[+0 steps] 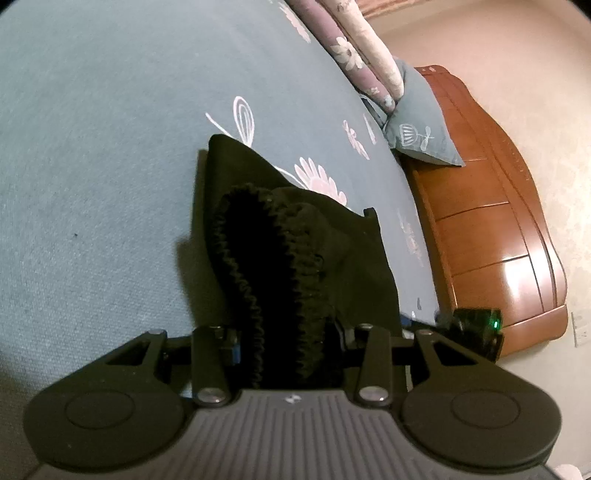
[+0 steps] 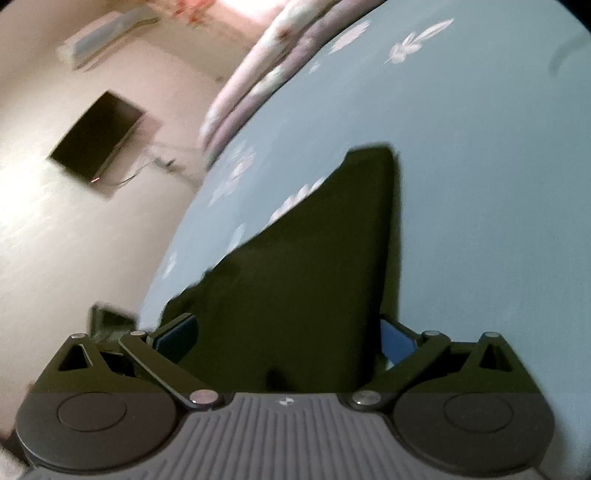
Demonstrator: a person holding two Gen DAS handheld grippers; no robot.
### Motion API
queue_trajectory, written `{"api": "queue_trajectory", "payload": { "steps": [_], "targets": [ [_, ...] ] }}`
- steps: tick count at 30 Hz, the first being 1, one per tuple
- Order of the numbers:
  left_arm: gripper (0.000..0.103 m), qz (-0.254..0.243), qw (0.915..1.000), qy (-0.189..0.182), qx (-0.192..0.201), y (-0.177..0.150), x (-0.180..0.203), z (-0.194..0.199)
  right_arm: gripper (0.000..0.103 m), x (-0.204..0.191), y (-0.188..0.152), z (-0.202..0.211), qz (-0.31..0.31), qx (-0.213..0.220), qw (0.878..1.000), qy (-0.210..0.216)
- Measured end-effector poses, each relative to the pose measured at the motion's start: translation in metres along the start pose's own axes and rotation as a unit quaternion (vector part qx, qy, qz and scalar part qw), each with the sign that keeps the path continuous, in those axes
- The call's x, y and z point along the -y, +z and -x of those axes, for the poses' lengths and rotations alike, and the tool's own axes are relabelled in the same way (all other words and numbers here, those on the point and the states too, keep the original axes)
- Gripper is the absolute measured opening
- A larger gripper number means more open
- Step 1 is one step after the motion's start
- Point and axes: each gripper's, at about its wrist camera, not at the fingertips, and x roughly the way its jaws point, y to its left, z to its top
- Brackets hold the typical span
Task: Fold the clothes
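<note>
Below, black garment (image 1: 291,236) spread on blue bedsheet (image 1: 92,147), its elastic waistband pinched between narrowed left gripper (image 1: 288,343), right gripper (image 2: 288,336) held wide, cloth lying between unpressed pads.

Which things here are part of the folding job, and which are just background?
Job:
- black garment with elastic waistband
- left gripper, jaws shut on the waistband
- right gripper, jaws wide, garment between them
- blue floral bedsheet, the work surface

Lying about:
- blue pillow
- rolled floral quilt
- wooden headboard
- wall TV
- air conditioner
</note>
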Motion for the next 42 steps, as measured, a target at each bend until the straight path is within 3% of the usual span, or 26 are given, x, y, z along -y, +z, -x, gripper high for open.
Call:
{"api": "queue_trajectory", "payload": {
  "steps": [2,9,14,25,28,30,31,32,35,42],
  "targets": [
    [0.040,0.002,1.0000,-0.003,-0.001,0.001,-0.001,-0.001,0.103,-0.001,-0.005,0.003,0.015,-0.004,1.000,0.007],
    [0.040,0.004,1.0000,0.003,-0.003,0.002,0.002,-0.003,0.103,-0.008,0.033,-0.035,0.009,-0.023,1.000,0.005],
    [0.040,0.009,0.9999,-0.007,-0.003,0.002,-0.002,-0.004,0.103,-0.008,0.013,-0.019,0.023,-0.026,0.999,0.024],
    [0.040,0.013,0.9999,-0.007,-0.007,0.005,-0.001,-0.007,0.100,-0.015,0.014,-0.024,0.008,-0.023,1.000,-0.013],
    [0.040,0.011,0.9999,0.002,-0.010,0.006,0.002,-0.008,0.082,-0.011,0.013,-0.020,-0.005,-0.022,0.999,-0.034],
    [0.040,0.012,0.9998,0.009,-0.012,0.007,0.004,-0.009,0.048,-0.002,0.015,-0.015,-0.031,-0.022,0.998,-0.049],
    [0.040,0.012,0.9998,0.012,-0.013,0.008,0.006,-0.009,0.039,0.006,0.016,-0.013,-0.056,-0.025,0.996,-0.059],
    [0.040,0.012,0.9997,0.015,-0.014,0.008,0.007,-0.009,0.019,0.014,0.017,-0.011,-0.082,-0.028,0.994,-0.069],
    [0.040,0.008,0.9994,0.028,-0.016,0.009,0.012,-0.010,0.017,0.022,0.016,-0.010,-0.113,-0.027,0.991,-0.065],
    [0.038,-0.010,0.9970,0.076,-0.009,0.006,0.031,-0.010,0.015,-0.017,0.005,-0.014,-0.044,-0.008,0.987,-0.156]
  ]
}}
